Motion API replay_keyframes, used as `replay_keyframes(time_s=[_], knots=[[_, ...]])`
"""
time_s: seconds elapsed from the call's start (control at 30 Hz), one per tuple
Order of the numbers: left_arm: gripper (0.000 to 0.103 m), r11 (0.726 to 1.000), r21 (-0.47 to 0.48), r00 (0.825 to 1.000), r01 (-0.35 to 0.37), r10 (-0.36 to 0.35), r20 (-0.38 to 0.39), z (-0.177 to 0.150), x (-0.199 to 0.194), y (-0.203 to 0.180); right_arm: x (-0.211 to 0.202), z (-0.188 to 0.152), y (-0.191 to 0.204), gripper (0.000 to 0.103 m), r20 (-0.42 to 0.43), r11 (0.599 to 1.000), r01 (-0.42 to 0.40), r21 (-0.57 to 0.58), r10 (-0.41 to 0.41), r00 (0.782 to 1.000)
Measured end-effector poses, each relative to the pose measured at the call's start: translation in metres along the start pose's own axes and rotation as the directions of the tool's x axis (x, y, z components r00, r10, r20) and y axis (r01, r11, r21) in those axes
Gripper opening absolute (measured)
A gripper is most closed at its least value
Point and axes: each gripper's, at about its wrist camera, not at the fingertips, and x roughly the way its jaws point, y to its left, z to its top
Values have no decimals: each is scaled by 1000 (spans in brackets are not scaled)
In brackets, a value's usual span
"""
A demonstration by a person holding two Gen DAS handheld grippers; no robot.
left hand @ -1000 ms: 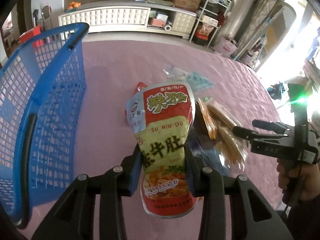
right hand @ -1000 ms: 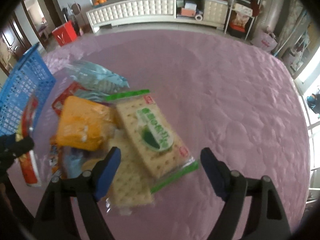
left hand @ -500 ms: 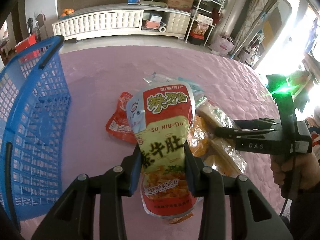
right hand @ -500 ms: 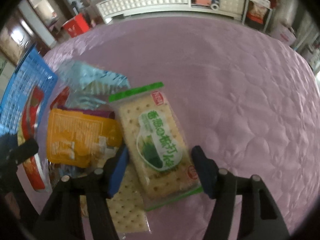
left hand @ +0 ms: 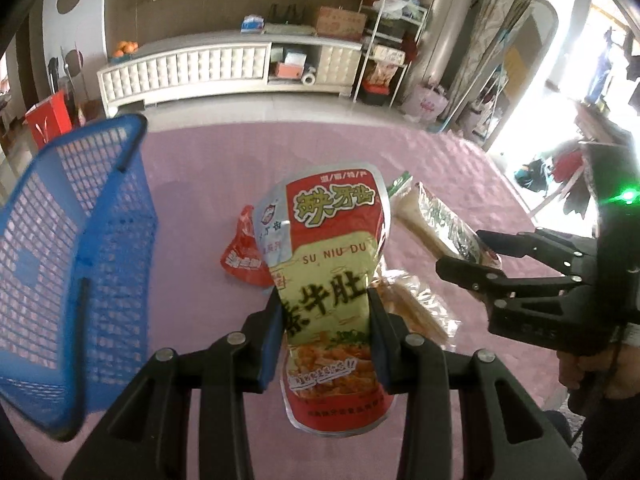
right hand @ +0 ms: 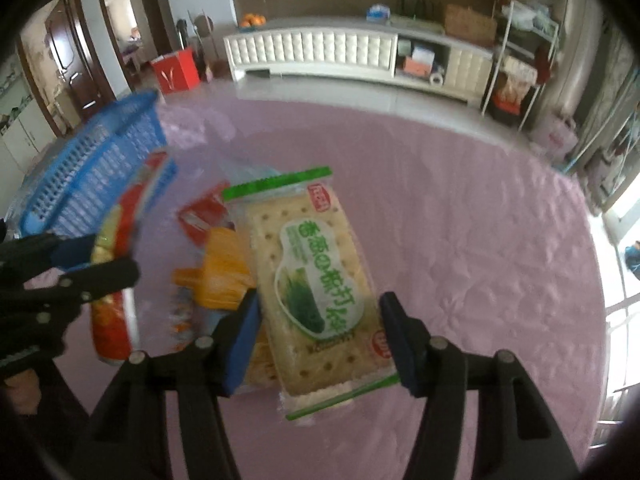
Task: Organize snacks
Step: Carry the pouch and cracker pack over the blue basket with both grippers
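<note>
My left gripper (left hand: 326, 320) is shut on a red and yellow snack pouch (left hand: 332, 264) and holds it above the pink table, right of the blue mesh basket (left hand: 76, 256). My right gripper (right hand: 320, 340) is shut on a green-trimmed cracker packet (right hand: 316, 280), lifted off the snack pile. The right gripper also shows in the left wrist view (left hand: 476, 256), with the cracker packet (left hand: 436, 216) in it. On the table lie a small red packet (left hand: 240, 256), an orange packet (right hand: 224, 276) and another cracker packet (left hand: 416, 308). The left gripper with the pouch (right hand: 116, 280) shows at the left of the right wrist view.
The pink quilted tablecloth (right hand: 480, 240) covers a round table whose far edge drops to the floor. The basket (right hand: 96, 176) stands at the table's left. A white cabinet (left hand: 224, 68) and shelves (left hand: 392, 40) stand far behind.
The right gripper has shut on the cracker packet and raised it off the pile. The left gripper has lifted the pouch higher; the basket now looks farther off.
</note>
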Motion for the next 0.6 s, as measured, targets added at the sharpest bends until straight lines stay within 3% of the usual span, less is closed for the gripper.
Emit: replay_keyframes(time_s=[0.3, 0.6], knots=[[35, 1000, -2, 995, 17, -16, 101, -1, -70, 24, -71, 15, 58, 64, 149, 998, 54, -22, -50, 988], [35, 999, -16, 981, -36, 39, 188, -5, -138, 83, -91, 35, 122, 64, 220, 998, 28, -58, -15, 975]])
